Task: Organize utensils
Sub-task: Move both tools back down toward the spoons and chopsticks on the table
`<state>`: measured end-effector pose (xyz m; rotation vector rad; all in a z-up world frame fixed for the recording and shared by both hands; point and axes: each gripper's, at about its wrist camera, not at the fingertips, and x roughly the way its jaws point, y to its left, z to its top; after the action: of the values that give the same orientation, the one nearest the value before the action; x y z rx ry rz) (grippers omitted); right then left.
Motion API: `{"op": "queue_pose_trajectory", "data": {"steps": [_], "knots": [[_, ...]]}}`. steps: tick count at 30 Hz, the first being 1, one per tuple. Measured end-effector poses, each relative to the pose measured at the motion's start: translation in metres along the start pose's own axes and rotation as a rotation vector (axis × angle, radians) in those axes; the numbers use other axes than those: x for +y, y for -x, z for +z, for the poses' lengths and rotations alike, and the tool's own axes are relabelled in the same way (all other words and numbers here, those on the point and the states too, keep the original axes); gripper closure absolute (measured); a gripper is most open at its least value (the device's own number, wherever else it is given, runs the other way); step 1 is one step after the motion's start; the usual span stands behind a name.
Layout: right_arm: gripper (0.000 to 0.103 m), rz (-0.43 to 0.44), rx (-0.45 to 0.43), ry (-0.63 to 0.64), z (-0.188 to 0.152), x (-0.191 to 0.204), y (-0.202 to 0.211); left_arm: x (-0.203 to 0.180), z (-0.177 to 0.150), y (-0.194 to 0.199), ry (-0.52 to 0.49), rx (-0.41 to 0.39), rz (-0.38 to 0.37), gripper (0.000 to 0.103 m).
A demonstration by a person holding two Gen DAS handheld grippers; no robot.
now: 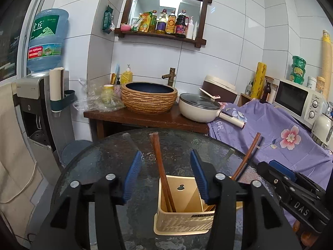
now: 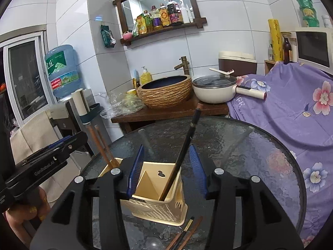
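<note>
Two grippers, both spread wide, gripping nothing: left gripper (image 1: 166, 175), right gripper (image 2: 166, 171). Lower centre of both views: one cream holder (image 2: 158, 195) on the glass table (image 2: 249, 145). Two brown chopsticks (image 2: 102, 145) stand in its left compartment, leaning upper left; one dark chopstick (image 2: 183, 152) in its right compartment leans upper right. A few loose chopsticks (image 2: 185, 235) lie flat at bottom centre, pointing upper right.
</note>
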<state>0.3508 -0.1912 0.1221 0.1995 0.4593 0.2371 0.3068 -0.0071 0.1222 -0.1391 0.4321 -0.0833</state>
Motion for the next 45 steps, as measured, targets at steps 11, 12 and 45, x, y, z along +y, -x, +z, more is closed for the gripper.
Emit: {"op": "queue_pose_trajectory", "data": {"steps": [11,12,45], "knots": [[0.048,0.014,0.029,-0.028,-0.036,-0.014,0.024,0.022,-0.038,0.025,0.024,0.003,-0.016,0.015],[0.047,0.009,0.048,-0.032,-0.042,-0.016,0.024,0.024,-0.043,0.025,0.026,0.014,-0.020,0.014],[0.073,-0.100,0.563,-0.011,-0.164,-0.026,-0.061,0.035,-0.191,0.023,-0.174,0.410,-0.047,0.031]]}}
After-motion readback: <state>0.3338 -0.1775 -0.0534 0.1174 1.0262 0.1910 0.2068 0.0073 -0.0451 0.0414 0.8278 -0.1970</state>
